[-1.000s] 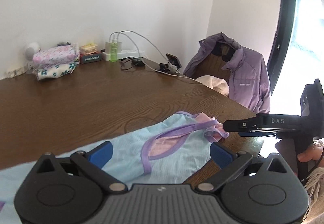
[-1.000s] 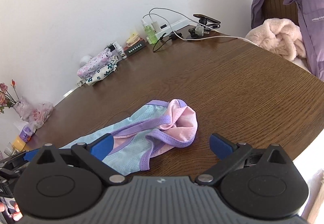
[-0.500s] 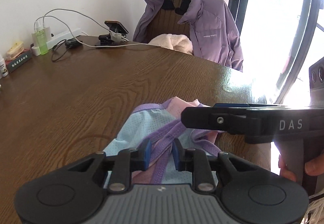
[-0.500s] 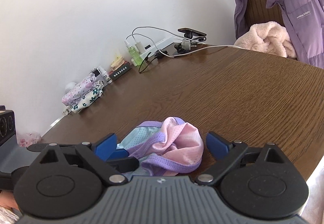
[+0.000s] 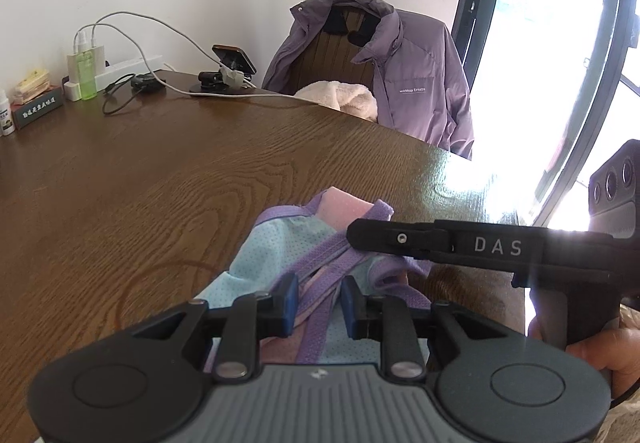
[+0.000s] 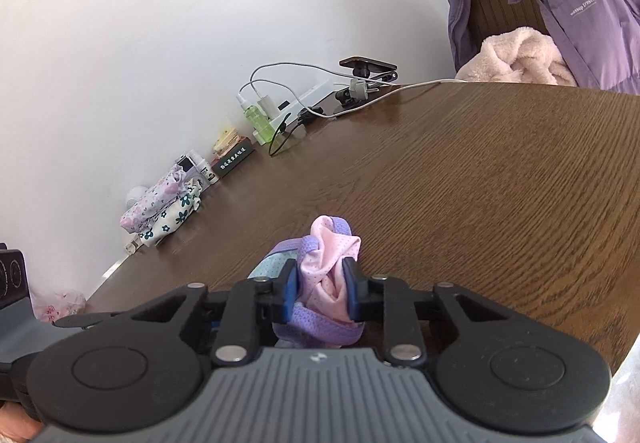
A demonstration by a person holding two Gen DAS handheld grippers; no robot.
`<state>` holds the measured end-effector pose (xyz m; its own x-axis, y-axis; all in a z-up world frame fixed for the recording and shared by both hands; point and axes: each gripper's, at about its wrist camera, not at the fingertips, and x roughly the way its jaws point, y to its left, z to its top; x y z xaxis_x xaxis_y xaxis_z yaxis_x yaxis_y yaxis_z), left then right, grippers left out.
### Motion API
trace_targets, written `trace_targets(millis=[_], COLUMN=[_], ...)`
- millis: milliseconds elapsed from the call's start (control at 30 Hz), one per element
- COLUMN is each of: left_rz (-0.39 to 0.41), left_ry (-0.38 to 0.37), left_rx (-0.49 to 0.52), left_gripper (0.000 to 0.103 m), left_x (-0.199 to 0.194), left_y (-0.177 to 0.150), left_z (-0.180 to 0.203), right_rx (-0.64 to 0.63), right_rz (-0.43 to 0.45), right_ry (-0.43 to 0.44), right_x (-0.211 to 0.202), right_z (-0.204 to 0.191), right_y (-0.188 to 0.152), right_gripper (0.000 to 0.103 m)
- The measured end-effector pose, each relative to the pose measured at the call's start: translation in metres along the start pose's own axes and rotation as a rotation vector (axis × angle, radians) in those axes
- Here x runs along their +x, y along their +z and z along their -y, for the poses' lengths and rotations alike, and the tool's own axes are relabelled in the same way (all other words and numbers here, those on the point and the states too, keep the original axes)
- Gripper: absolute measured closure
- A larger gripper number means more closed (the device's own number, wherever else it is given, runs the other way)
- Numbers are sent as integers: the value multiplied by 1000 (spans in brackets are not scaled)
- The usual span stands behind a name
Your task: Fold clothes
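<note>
Both grippers are clamped on one small garment (image 5: 280,243) that lies bunched near the worktop (image 5: 140,183) edge closest to the person. Left gripper (image 5: 319,301): fingers (image 5: 289,299) narrow, pinching a purple trim band and pink mesh where they cross the blue part of the garment; cloth fills the gap between the pads. Right gripper (image 6: 321,293): jaws have just been closing, now narrow, squeezing a fold of pink mesh with purple trim sticking up between the fingers (image 6: 289,293). In the left view the right gripper comes in from the right, its black finger lying across the garment's pink end, a hand (image 5: 600,347) on its handle. The garment is light blue, pink and purple; its blue part runs under the left gripper. Far side of the worktop, by the wall: folded floral clothes (image 6: 162,205), green bottle (image 5: 86,77), power strip with cables, phone on a stand (image 5: 234,61). Purple jacket (image 5: 404,75) hangs on a chair behind the worktop, pink fleece (image 6: 516,59) on the seat.
</note>
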<state>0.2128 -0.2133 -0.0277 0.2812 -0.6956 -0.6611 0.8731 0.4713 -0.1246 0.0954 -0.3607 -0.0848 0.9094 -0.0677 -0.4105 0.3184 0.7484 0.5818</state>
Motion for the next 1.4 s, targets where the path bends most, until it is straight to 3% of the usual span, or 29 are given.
trace_targets(millis=[100, 233, 400, 600, 733, 833, 967, 1100, 1133, 1200, 1233, 1400], left_rz=[29, 88, 34, -29, -39, -18, 55, 89, 95, 105, 112, 162], left_ry=[8, 64, 196, 307, 302, 305, 313, 323, 324, 321, 318, 296], left_rx=[0, 4, -8, -24, -59, -97, -153, -180, -185, -196, -202, -213], left_gripper=[80, 74, 74, 75, 76, 75, 74, 70, 67, 66, 65, 62], left_x=[-15, -65, -117, -154, -159, -166, -192, -207, -209, -212, -213, -220], left_y=[2, -3, -35, -80, -98, -107, -117, -124, -125, -126, -126, -120], left_z=[-1, -11, -32, -45, -52, -55, -59, -59, -59, -60, -60, -59], right_rx=[0, -68, -231, -561, -725, -809, -823, -805, -788, -755, -731, -602], right_rz=[-18, -10, 18, 43, -24, -125, -242, -277, -285, -302, -310, -236], right_ry=[10, 22, 43, 128, 239, 303, 316, 298, 302, 310, 323, 386], right_x=[1, -6, -19, -37, -32, -17, 5, 9, 9, 8, 6, -31], right_z=[0, -9, -36, -112, -169, -202, -217, -214, -212, -209, -206, -182], right_y=[0, 7, 16, 9, -14, -45, -80, -94, -93, -91, -87, -45], right_gripper=[94, 94, 95, 95, 95, 95, 95, 94, 91, 75, 57, 54])
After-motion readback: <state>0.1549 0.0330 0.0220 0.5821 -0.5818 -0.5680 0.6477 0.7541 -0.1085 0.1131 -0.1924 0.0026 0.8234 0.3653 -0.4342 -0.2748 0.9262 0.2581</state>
